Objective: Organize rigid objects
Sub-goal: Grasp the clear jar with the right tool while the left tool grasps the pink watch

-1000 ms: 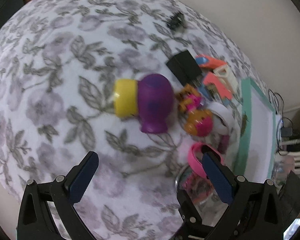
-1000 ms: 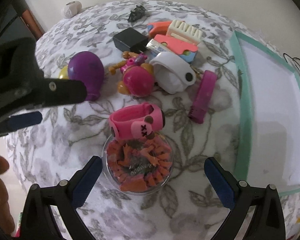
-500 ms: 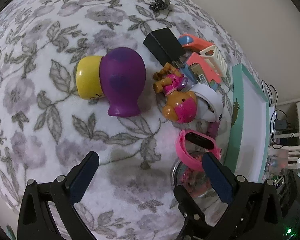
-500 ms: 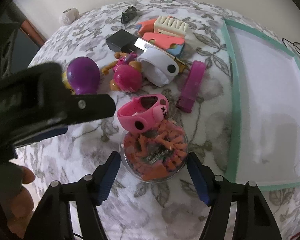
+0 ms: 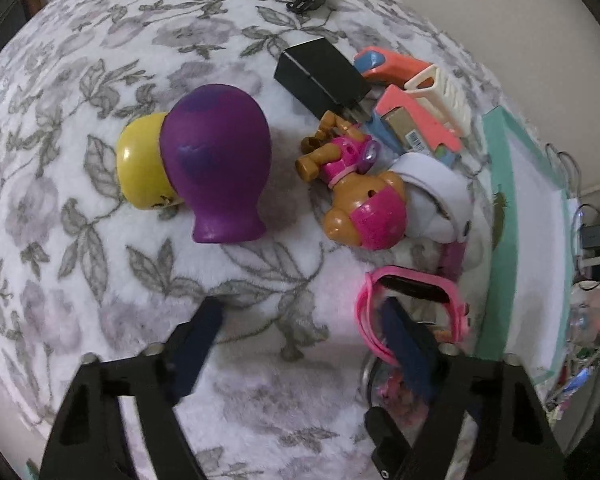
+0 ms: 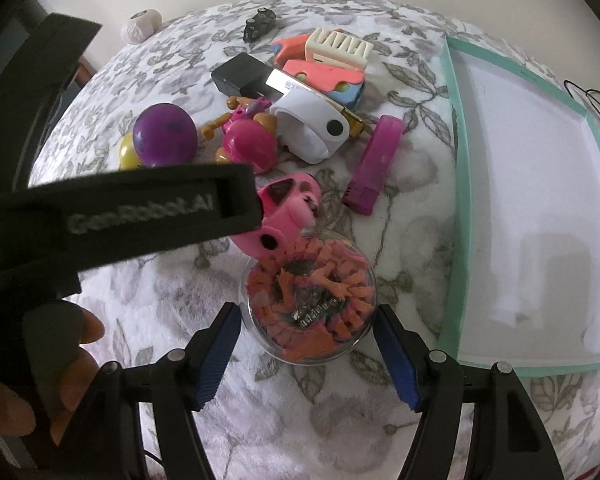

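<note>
R gripper (image 6: pixel 306 354) pads bracket the clear jar (image 6: pixel 310 300) beside the teal tray (image 6: pixel 456 184), contact unclear; L gripper (image 5: pixel 300 344) jaws closing w/ nothing between; next calls for lift into tray.

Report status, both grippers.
Left gripper closing, nothing gripped, one finger at pink watch. Right gripper shut on clear jar. Watch rests against jar rim.

Soft, dim daylight; fisheye-warped edges, slight motion blur, faint shadows.
</note>
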